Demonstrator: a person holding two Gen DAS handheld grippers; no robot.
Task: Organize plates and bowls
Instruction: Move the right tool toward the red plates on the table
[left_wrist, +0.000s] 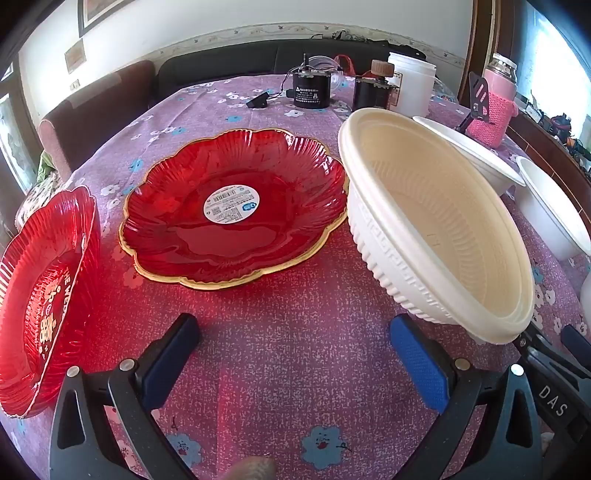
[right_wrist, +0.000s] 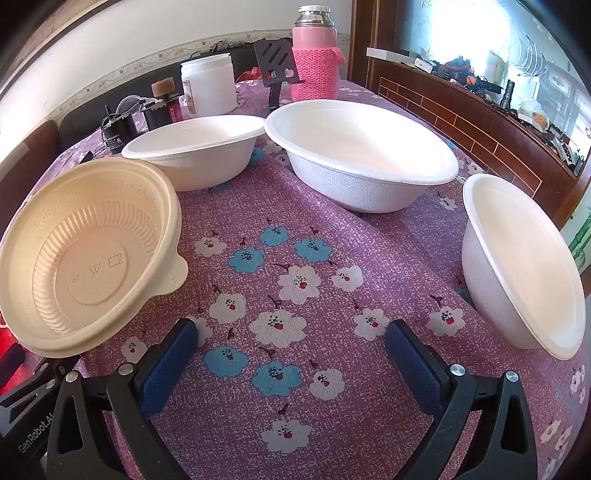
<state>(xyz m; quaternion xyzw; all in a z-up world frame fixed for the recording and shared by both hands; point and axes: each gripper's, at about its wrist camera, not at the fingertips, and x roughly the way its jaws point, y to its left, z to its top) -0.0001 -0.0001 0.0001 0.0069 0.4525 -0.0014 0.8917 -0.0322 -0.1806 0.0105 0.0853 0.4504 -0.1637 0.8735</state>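
Note:
In the left wrist view a red gold-rimmed plate (left_wrist: 236, 214) with a white sticker lies ahead of my open left gripper (left_wrist: 295, 343). A second red plate (left_wrist: 40, 295) sits at the far left. A cream ribbed bowl (left_wrist: 443, 229) stands to the right. In the right wrist view my open, empty right gripper (right_wrist: 291, 347) hovers over the cloth. The cream bowl (right_wrist: 88, 258) is at its left. Three white bowls stand beyond: one at the back left (right_wrist: 195, 147), a large one in the middle (right_wrist: 362, 155), one at the right (right_wrist: 517, 266).
A purple flowered tablecloth (right_wrist: 295, 258) covers the table. At the far end stand a white jar (right_wrist: 208, 85), a pink knit-sleeved flask (right_wrist: 316, 55), a black stand (right_wrist: 275, 62), dark small bottles (left_wrist: 373, 88) and a black device (left_wrist: 310, 88). A brown wall runs along the right.

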